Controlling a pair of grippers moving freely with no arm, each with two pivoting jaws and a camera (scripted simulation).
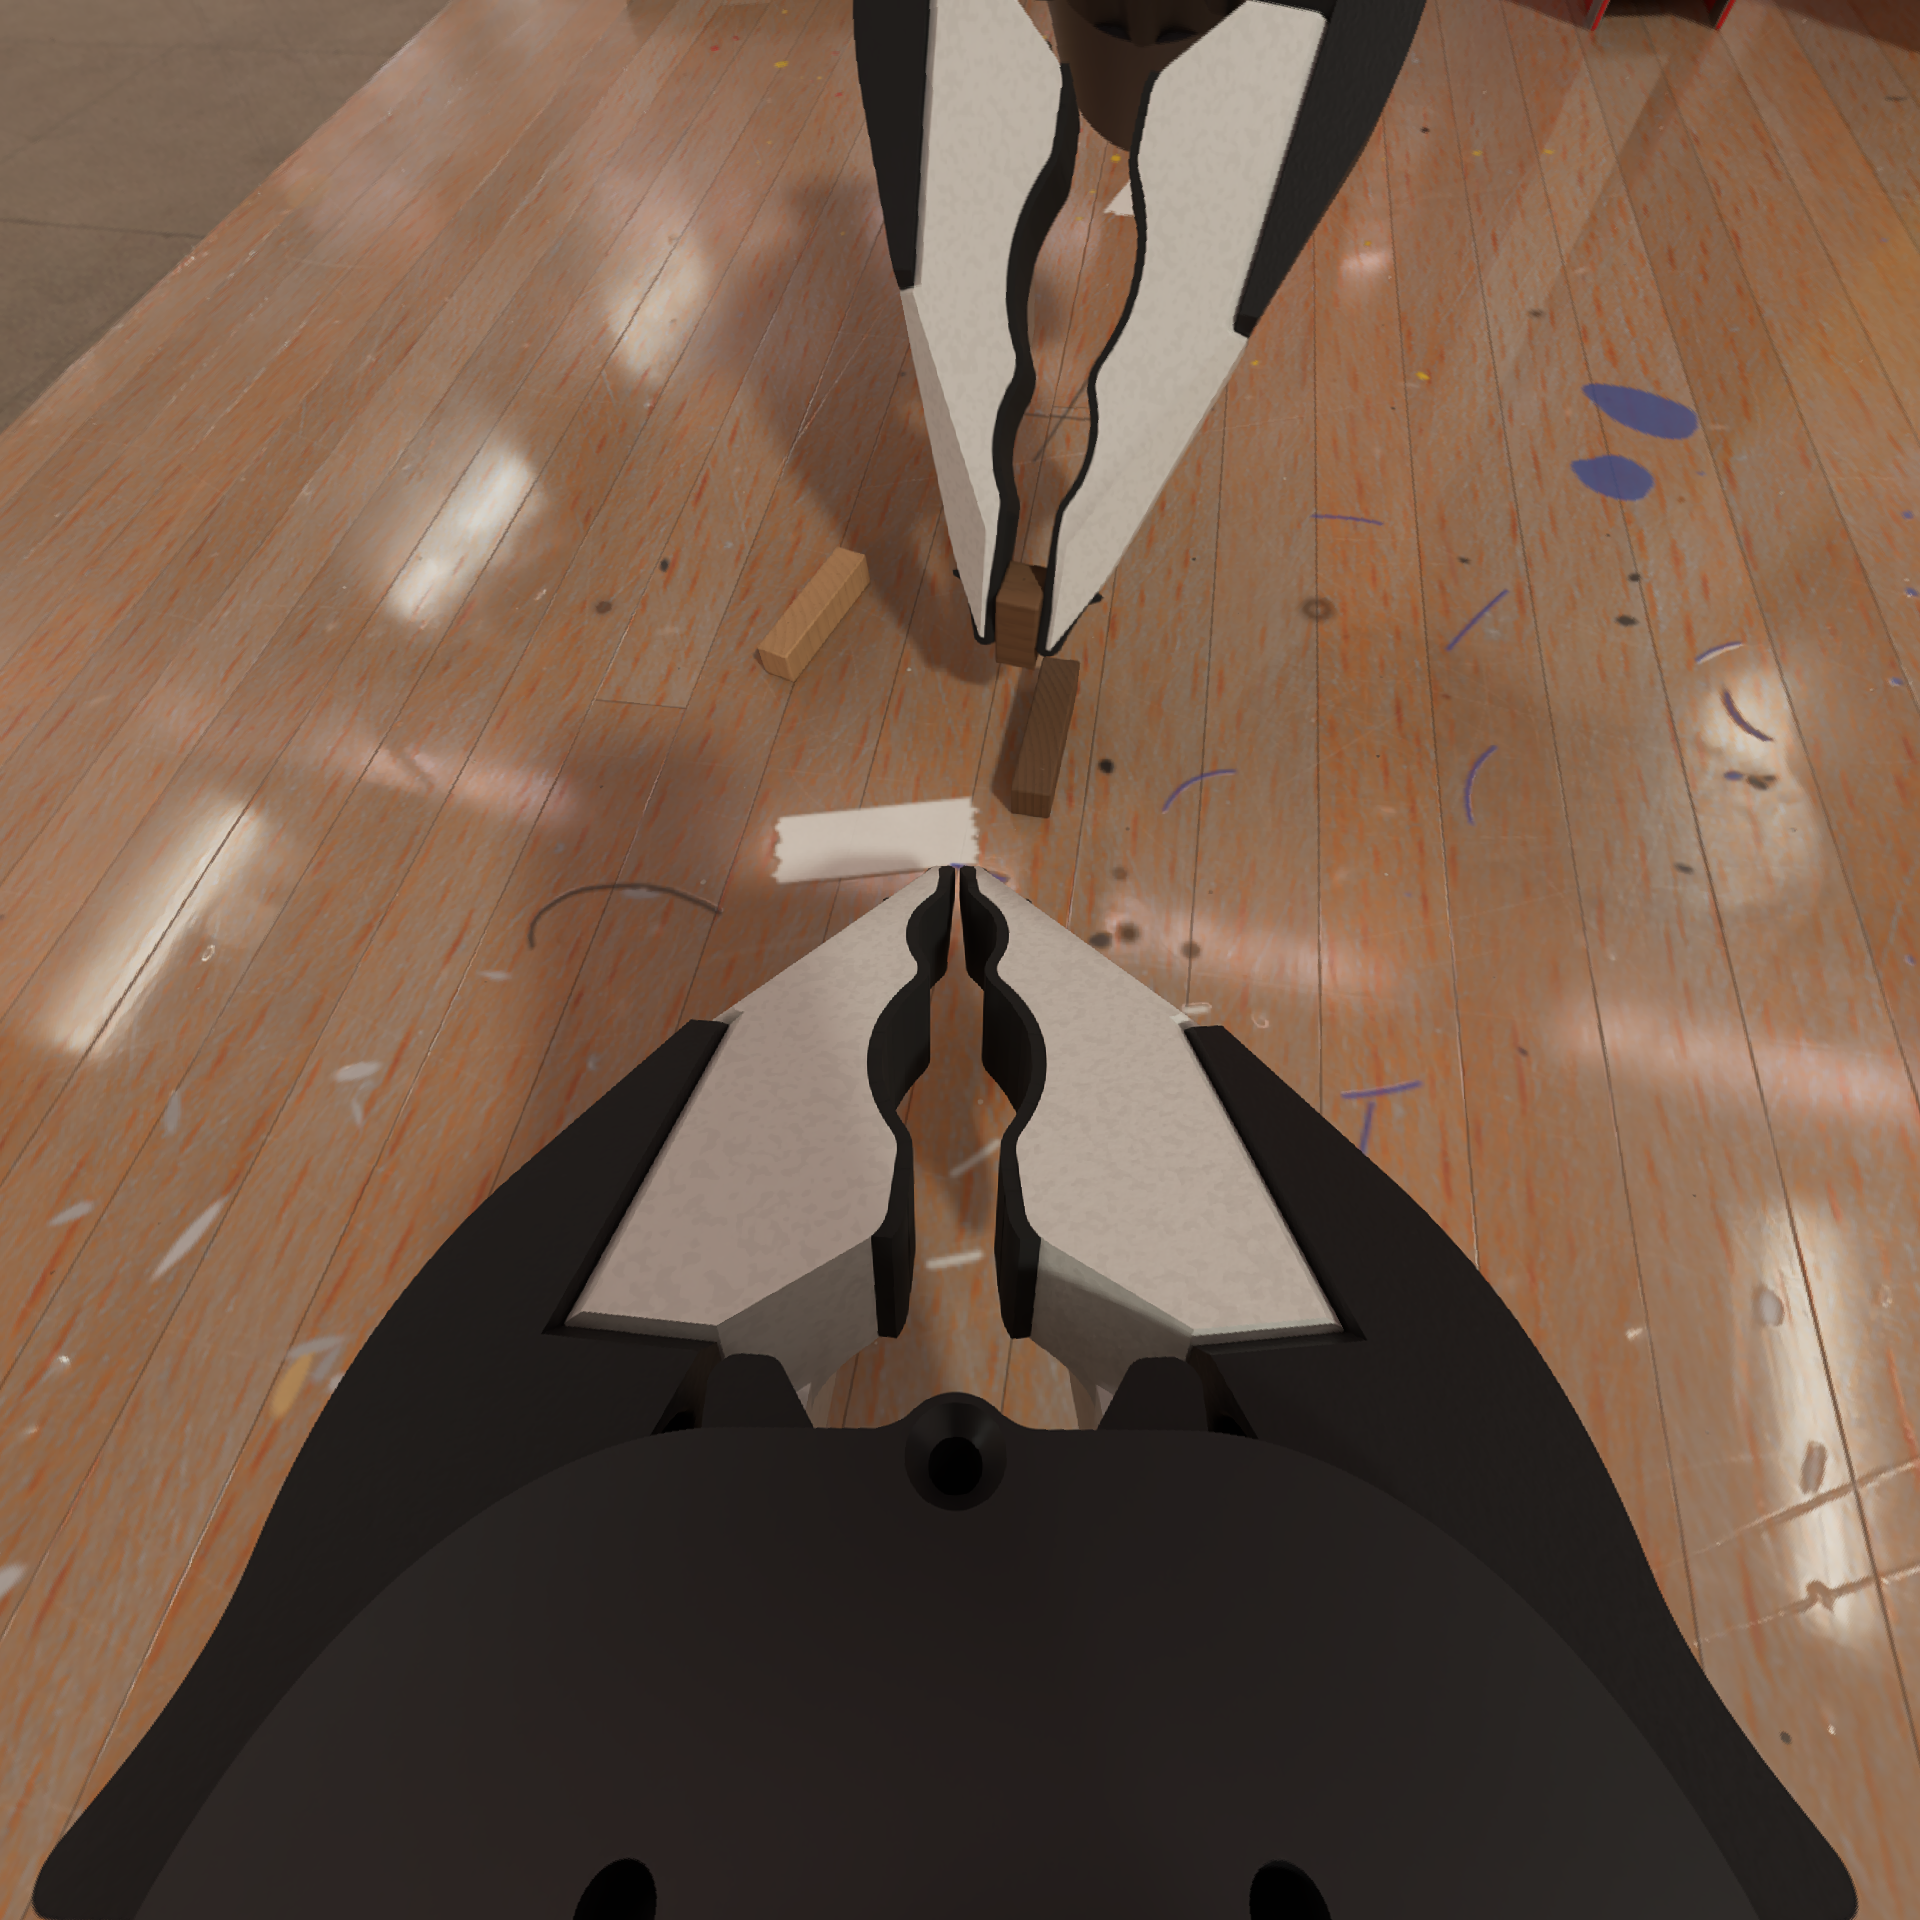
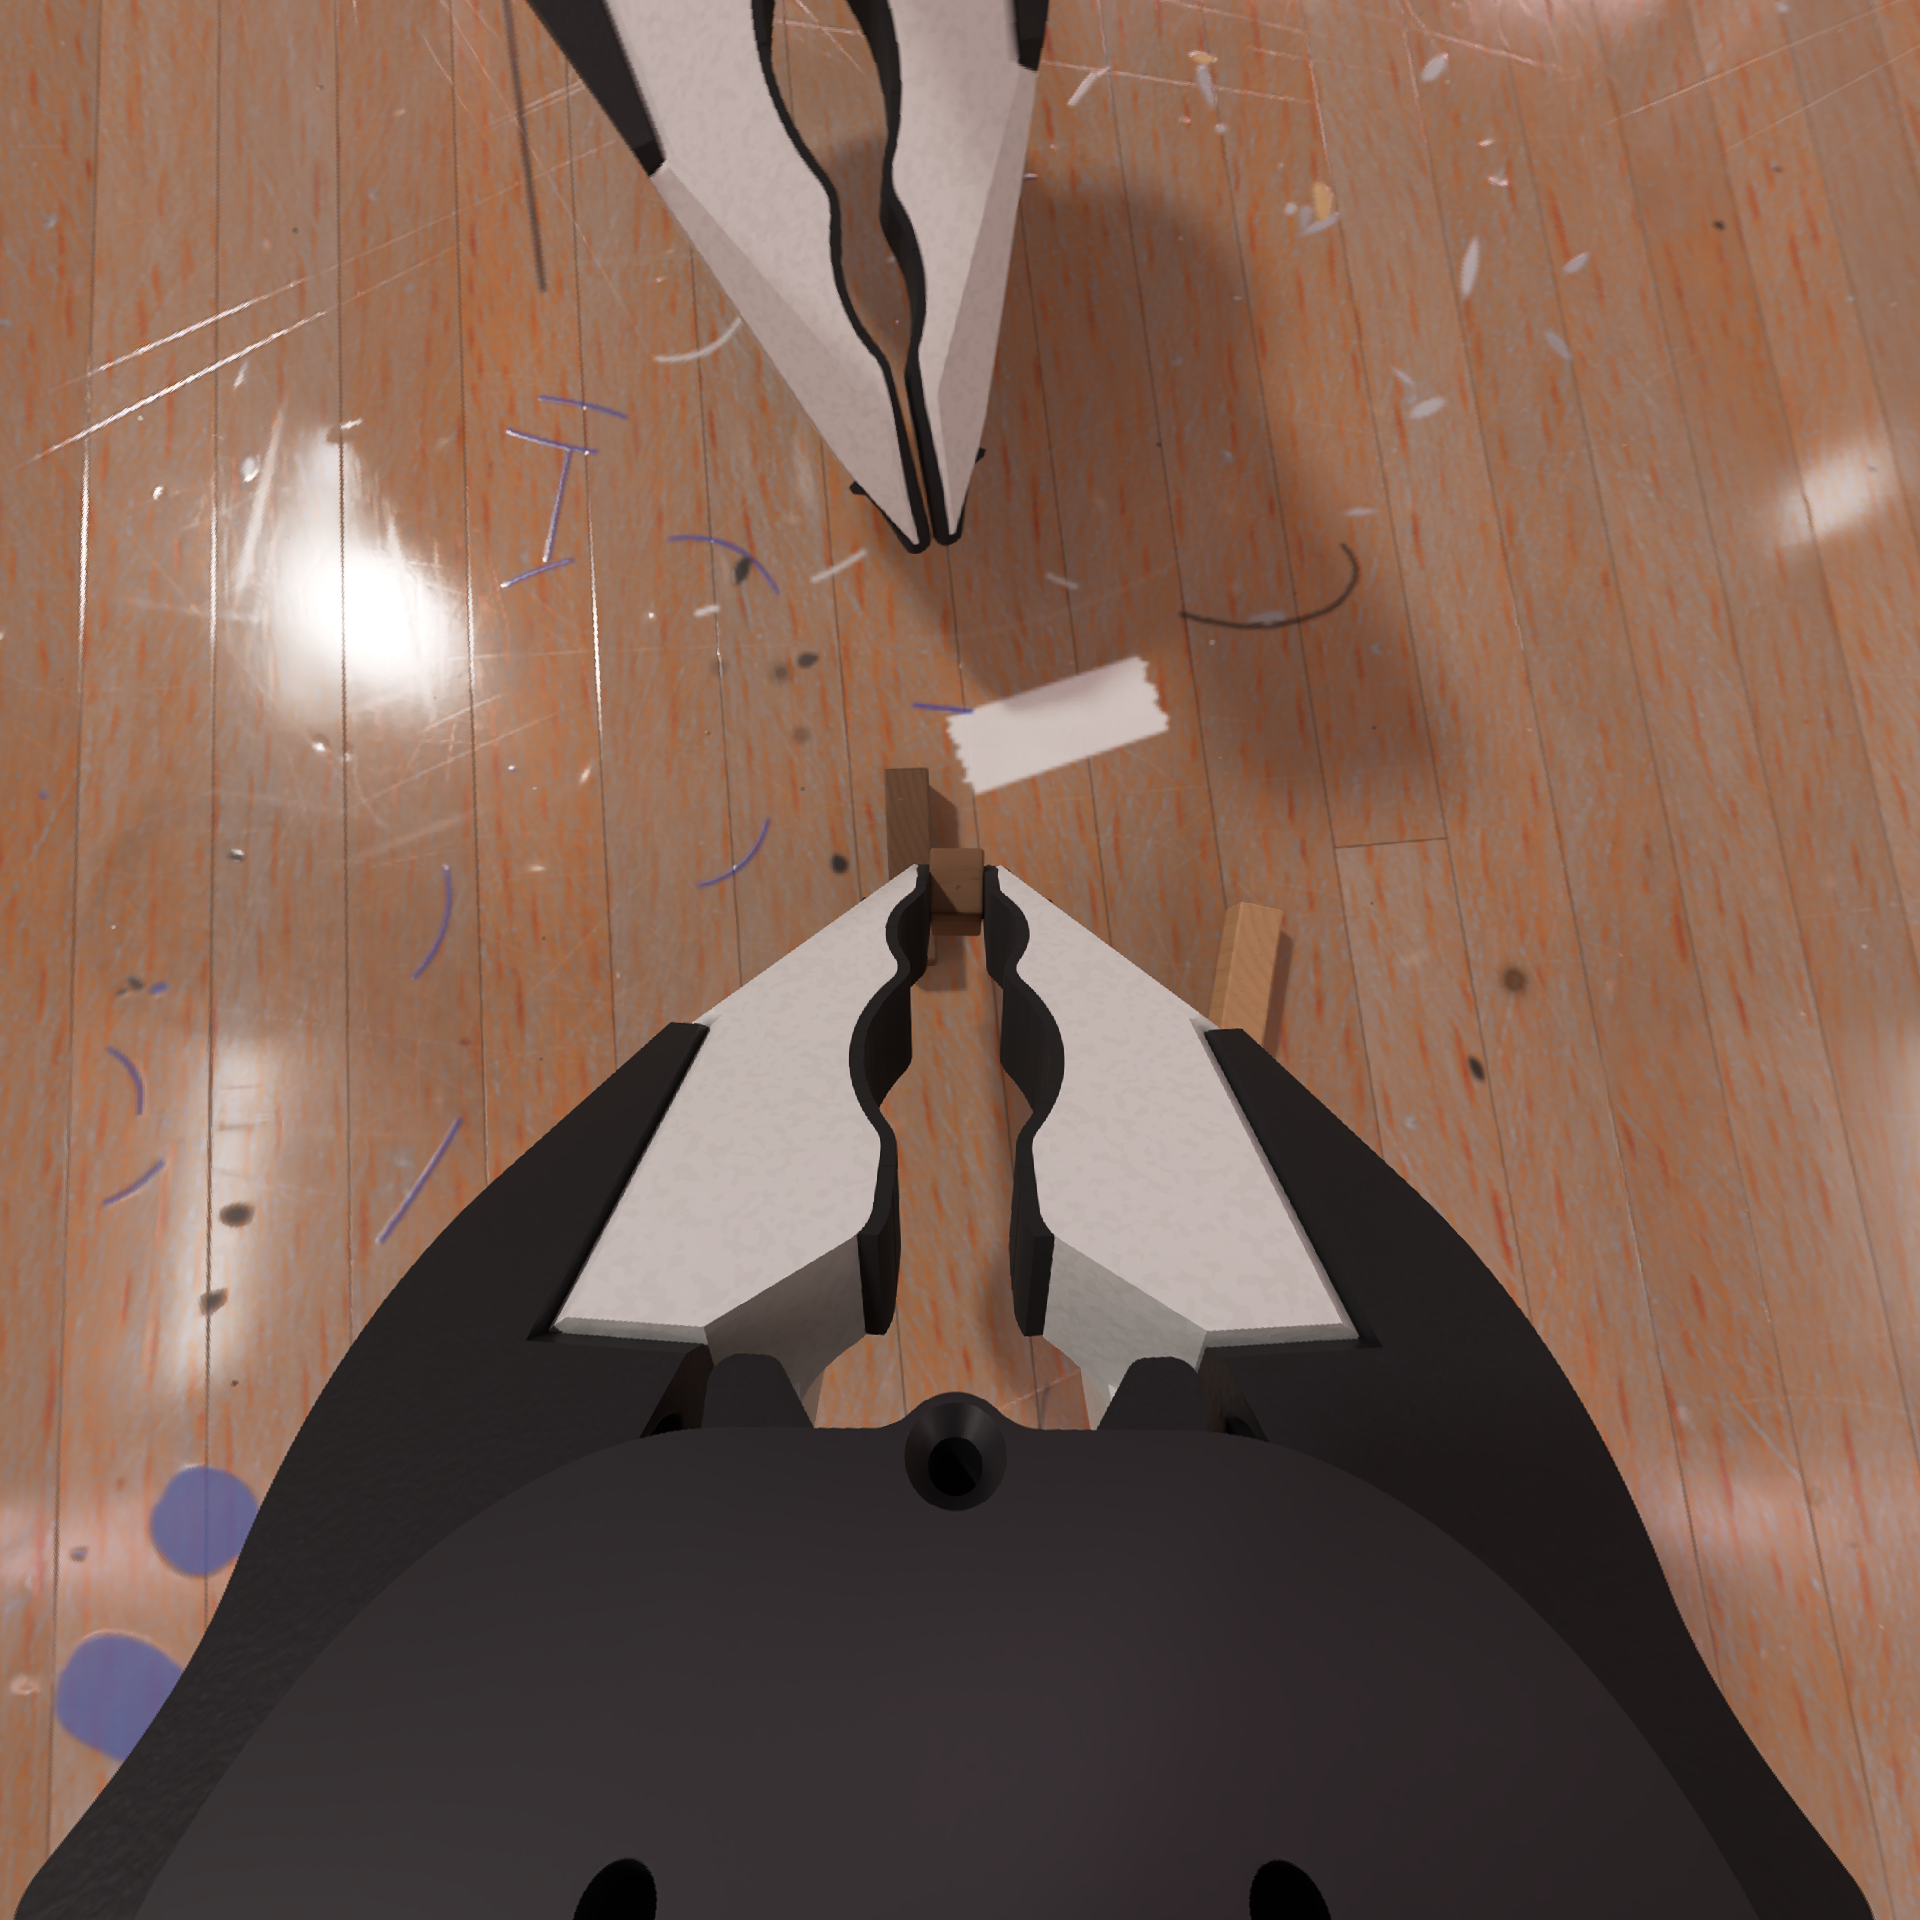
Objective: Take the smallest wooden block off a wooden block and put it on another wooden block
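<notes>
My right gripper [image 2: 954,883] is shut on the smallest wooden block [image 2: 956,881], a small brown cube, held at its fingertips just over the far end of a long dark-brown block [image 2: 906,810]. The same shows in the left wrist view: right gripper [image 1: 1023,623], small block [image 1: 1018,618], dark block [image 1: 1039,743]. I cannot tell whether the cube touches the dark block. A long light-tan block [image 1: 814,613] lies to one side, also in the right wrist view [image 2: 1245,961]. My left gripper [image 1: 956,875] is shut and empty, and it also shows from the right wrist view [image 2: 928,535].
The surface is a scratched wooden plank floor [image 1: 416,727] with blue paint marks [image 1: 1636,410]. A strip of white tape [image 1: 878,836] lies flat between the two grippers, also seen in the right wrist view [image 2: 1055,722]. A dark brown object [image 1: 1107,73] stands at the far edge.
</notes>
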